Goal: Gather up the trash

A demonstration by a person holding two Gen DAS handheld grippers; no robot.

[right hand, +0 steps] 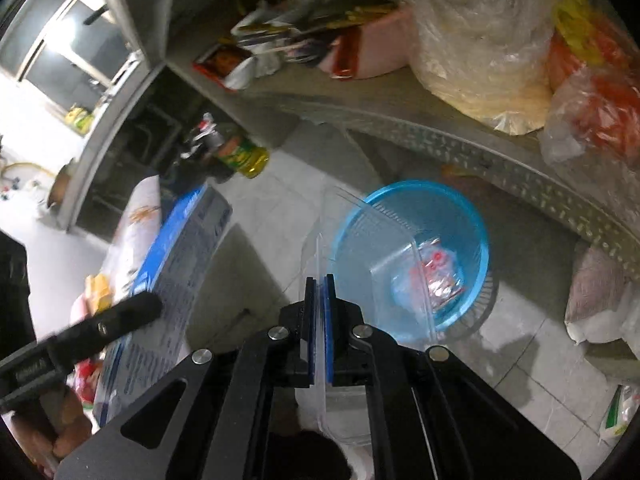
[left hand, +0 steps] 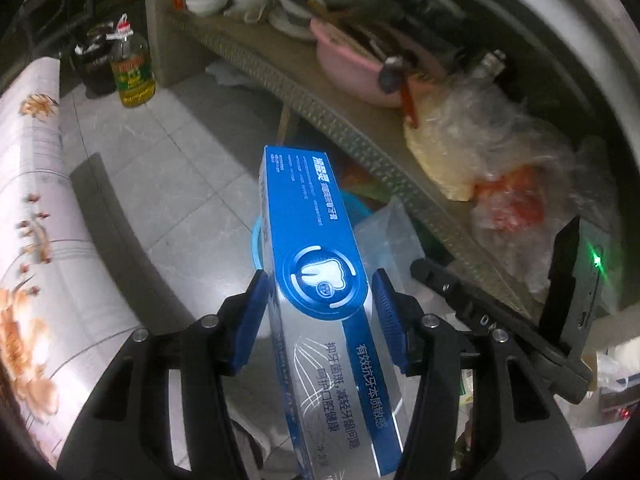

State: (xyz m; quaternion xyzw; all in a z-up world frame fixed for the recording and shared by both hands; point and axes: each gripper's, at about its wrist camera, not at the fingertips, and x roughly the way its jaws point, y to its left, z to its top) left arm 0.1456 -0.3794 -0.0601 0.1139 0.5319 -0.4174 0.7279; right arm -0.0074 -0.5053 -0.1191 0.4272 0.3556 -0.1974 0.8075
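Note:
A blue and silver toothpaste box (left hand: 316, 240) hangs in the air, and my left gripper (left hand: 320, 304) is shut on it with a blue pad on each long side. My right gripper (right hand: 319, 312) is shut on the rim of a clear plastic container (right hand: 360, 240), which tilts over a round blue basket (right hand: 424, 185) on the tiled floor. A red and white wrapper (right hand: 440, 276) lies inside the basket. The left wrist view shows the basket (left hand: 256, 244) just beyond the box, mostly hidden by it. In the right wrist view the toothpaste box (right hand: 180, 248) is at the left.
A low shelf with a woven edge (left hand: 320, 108) runs above the basket and carries a pink basin (left hand: 348, 60), bowls and bulging plastic bags (right hand: 480, 52). An oil bottle (left hand: 132, 76) stands on the floor behind. A flower-patterned cloth (left hand: 36, 220) borders the left.

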